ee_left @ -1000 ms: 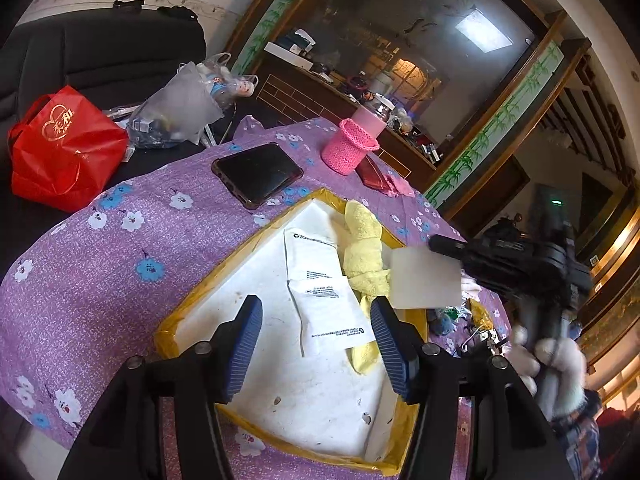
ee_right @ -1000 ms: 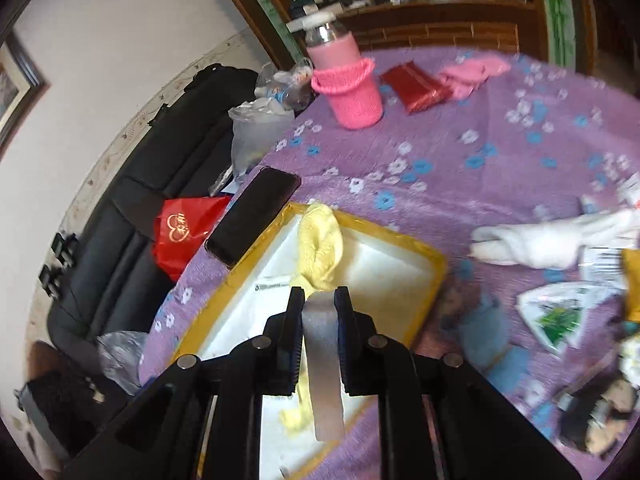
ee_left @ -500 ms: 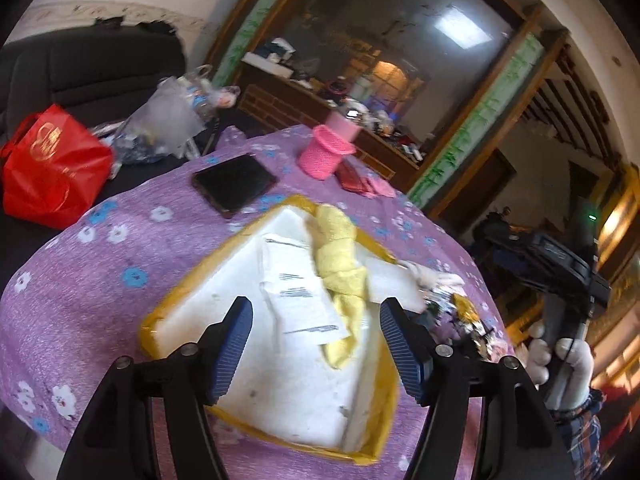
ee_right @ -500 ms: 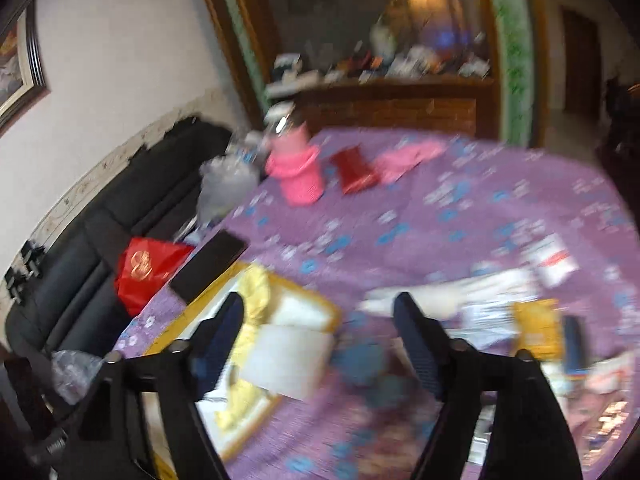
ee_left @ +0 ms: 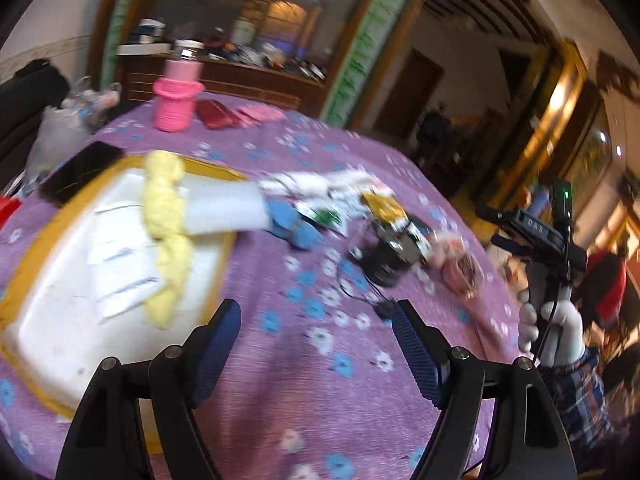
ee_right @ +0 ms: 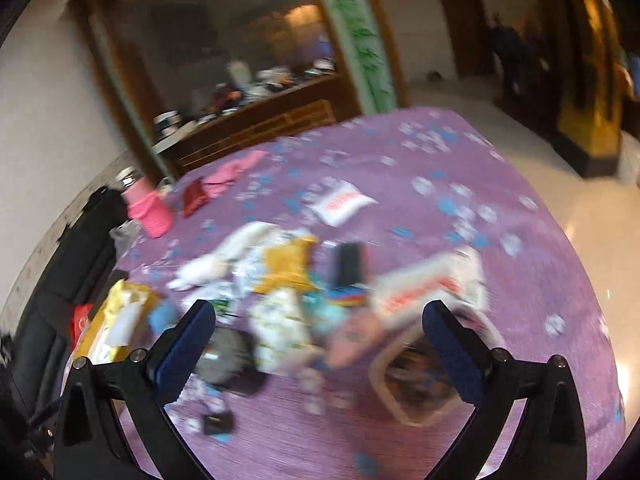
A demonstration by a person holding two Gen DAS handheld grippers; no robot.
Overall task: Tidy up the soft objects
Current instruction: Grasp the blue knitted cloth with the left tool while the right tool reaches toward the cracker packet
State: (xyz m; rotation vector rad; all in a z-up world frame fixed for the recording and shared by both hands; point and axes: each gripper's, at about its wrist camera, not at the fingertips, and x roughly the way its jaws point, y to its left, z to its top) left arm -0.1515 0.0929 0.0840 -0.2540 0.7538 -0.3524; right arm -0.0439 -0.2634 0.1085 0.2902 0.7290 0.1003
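Soft things are split between two places, and that split explains how we hold the tools. In the yellow-rimmed tray a yellow cloth lies draped lengthwise, with a white sheet resting across it and overhanging the tray's edge; paper slips lie beside them on the tray's floor. We take this tray to be the collecting spot. The rest waits in a blurred pile on the purple flowered counter, near the tray: a white rolled cloth, a yellow packet, a blue piece and some dark items we cannot identify.

Our left hand-held gripper hangs above bare counter beside the tray, jaws spread wide and carrying nothing. Our right hand-held gripper is likewise spread wide and empty, aimed over the pile, which suggests we are choosing the next soft piece. A pink-sleeved bottle and a dark phone sit apart, likely not ours to sort.
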